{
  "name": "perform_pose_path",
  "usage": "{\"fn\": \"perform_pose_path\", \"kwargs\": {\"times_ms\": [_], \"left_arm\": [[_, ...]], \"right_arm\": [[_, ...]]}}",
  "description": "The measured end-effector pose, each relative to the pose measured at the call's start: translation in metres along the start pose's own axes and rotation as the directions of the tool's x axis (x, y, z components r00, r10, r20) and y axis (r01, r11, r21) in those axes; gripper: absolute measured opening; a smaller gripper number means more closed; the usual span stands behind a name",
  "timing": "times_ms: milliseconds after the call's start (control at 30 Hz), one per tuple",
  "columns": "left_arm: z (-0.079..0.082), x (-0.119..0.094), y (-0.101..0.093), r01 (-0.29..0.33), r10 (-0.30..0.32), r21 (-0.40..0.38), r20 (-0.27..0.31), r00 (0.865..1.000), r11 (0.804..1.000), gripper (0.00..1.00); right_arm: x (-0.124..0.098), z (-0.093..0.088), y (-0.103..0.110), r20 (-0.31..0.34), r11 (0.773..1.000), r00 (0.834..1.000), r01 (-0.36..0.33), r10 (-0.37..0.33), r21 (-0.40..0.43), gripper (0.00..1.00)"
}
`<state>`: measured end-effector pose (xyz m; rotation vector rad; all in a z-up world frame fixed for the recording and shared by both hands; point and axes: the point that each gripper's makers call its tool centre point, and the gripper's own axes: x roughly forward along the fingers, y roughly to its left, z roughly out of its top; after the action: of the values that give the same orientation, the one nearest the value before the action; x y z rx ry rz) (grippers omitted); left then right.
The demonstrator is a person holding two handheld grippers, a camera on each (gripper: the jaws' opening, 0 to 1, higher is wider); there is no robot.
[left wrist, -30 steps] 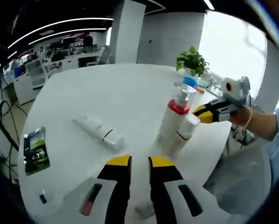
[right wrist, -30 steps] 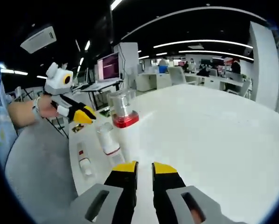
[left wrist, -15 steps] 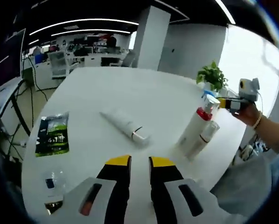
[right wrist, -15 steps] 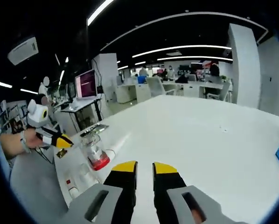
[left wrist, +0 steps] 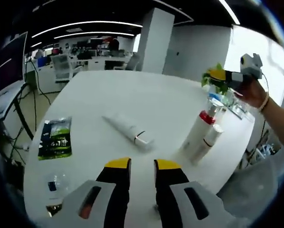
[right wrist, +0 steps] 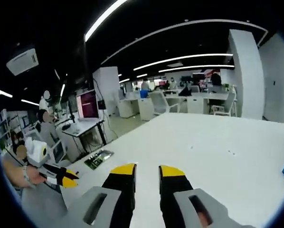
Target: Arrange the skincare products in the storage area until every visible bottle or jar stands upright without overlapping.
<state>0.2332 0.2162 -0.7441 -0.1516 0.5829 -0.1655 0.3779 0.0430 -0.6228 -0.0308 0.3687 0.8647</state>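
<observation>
Skincare tube [left wrist: 127, 130] lies flat on the white table [left wrist: 146, 95], well apart from the pump bottle [left wrist: 201, 128]; a smaller bottle [left wrist: 205, 144] leans against that pump bottle. Left gripper [left wrist: 142, 165] and right gripper [right wrist: 147, 169] both hold nothing, jaws slightly parted. Nudging the pump bottle carelessly could topple the leaning one off the table's near edge.

White table [left wrist: 146, 102], lying tube [left wrist: 127, 129], pump bottle [left wrist: 199, 127], green packet [left wrist: 55, 138]
</observation>
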Motion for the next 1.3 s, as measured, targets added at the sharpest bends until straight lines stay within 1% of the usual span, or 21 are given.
{"fn": "perform_pose_path", "kwargs": {"times_ms": [67,167,200,300,400,500,567,600,633,800,900,933,967,1000,1033,1067,1133,1167,1233,1267,1300], "left_arm": [[0.002,-0.004,0.004,-0.026,0.026,0.007,0.011,1.000,1.000,0.15],[0.004,-0.006,0.007,-0.046,0.046,0.010,0.029,0.999,0.999,0.15],[0.004,-0.006,0.008,-0.048,0.048,0.009,0.029,0.998,0.999,0.15],[-0.001,-0.002,0.005,-0.032,0.032,-0.007,0.007,0.999,0.999,0.16],[-0.003,0.000,0.003,-0.019,0.019,-0.019,-0.007,1.000,1.000,0.17],[-0.005,0.000,0.004,-0.023,0.022,-0.014,-0.018,1.000,1.000,0.17],[-0.006,0.000,0.004,-0.022,0.022,-0.017,-0.019,1.000,1.000,0.17],[-0.006,0.000,0.005,-0.025,0.024,-0.017,-0.020,0.999,1.000,0.17],[-0.006,0.000,0.005,-0.028,0.027,-0.016,-0.021,0.999,0.999,0.17],[-0.009,0.001,0.008,-0.036,0.035,-0.022,-0.036,0.999,0.999,0.17],[-0.011,0.002,0.007,-0.030,0.028,-0.036,-0.043,0.999,0.999,0.17],[-0.011,0.003,0.007,-0.029,0.027,-0.036,-0.045,0.999,0.999,0.17],[-0.012,0.003,0.006,-0.026,0.024,-0.036,-0.049,0.998,0.999,0.17],[-0.013,0.004,0.005,-0.025,0.023,-0.033,-0.052,0.998,0.999,0.17],[-0.014,0.004,0.005,-0.024,0.023,-0.032,-0.055,0.998,0.999,0.17],[-0.014,0.004,0.005,-0.024,0.022,-0.032,-0.057,0.998,0.999,0.17],[-0.015,0.005,0.004,-0.019,0.017,-0.036,-0.059,0.998,0.999,0.17],[-0.015,0.005,0.004,-0.017,0.014,-0.041,-0.061,0.998,0.999,0.17],[-0.016,0.005,0.003,-0.012,0.009,-0.048,-0.065,0.998,0.999,0.17],[-0.016,0.006,0.003,-0.011,0.007,-0.052,-0.066,0.998,0.999,0.17],[-0.017,0.006,0.002,-0.002,-0.002,-0.067,-0.068,0.998,0.998,0.17]], "right_arm": [[0.011,0.005,0.008,-0.024,1.000,1.000,-0.008,0.008,-0.003,0.15],[0.034,0.009,0.026,-0.107,0.999,0.994,-0.033,0.035,0.023,0.21],[0.041,0.011,0.030,-0.117,0.999,0.992,-0.036,0.038,0.020,0.23],[0.065,0.012,0.048,-0.207,0.998,0.977,-0.058,0.049,-0.038,0.28],[0.086,0.014,0.059,-0.251,0.992,0.967,-0.072,0.045,-0.100,0.28],[0.101,0.010,0.069,-0.290,0.989,0.956,-0.089,0.051,-0.118,0.29],[0.113,0.003,0.077,-0.333,0.986,0.941,-0.114,0.066,-0.125,0.30],[0.118,-0.005,0.080,-0.372,0.985,0.926,-0.121,0.068,-0.120,0.31],[0.123,-0.007,0.081,-0.384,0.984,0.921,-0.120,0.061,-0.132,0.32],[0.152,-0.030,0.083,-0.476,0.970,0.880,-0.112,-0.005,-0.218,0.36],[0.171,-0.052,0.084,-0.525,0.963,0.850,-0.113,-0.035,-0.246,0.38],[0.174,-0.056,0.084,-0.536,0.964,0.844,-0.112,-0.036,-0.243,0.39],[0.180,-0.071,0.084,-0.577,0.965,0.816,-0.117,-0.042,-0.235,0.40],[0.181,-0.075,0.085,-0.586,0.966,0.809,-0.118,-0.040,-0.230,0.41],[0.184,-0.086,0.086,-0.614,0.971,0.789,-0.115,-0.039,-0.210,0.40],[0.186,-0.092,0.085,-0.629,0.975,0.777,-0.106,-0.040,-0.194,0.40],[0.195,-0.101,0.081,-0.641,0.983,0.766,-0.076,-0.049,-0.166,0.41],[0.198,-0.108,0.076,-0.651,0.987,0.756,-0.049,-0.065,-0.156,0.41],[0.201,-0.118,0.073,-0.668,0.989,0.741,-0.030,-0.076,-0.146,0.42],[0.202,-0.120,0.073,-0.670,0.989,0.738,-0.028,-0.077,-0.145,0.42],[0.205,-0.127,0.071,-0.680,0.989,0.728,-0.015,-0.091,-0.148,0.43]]}}
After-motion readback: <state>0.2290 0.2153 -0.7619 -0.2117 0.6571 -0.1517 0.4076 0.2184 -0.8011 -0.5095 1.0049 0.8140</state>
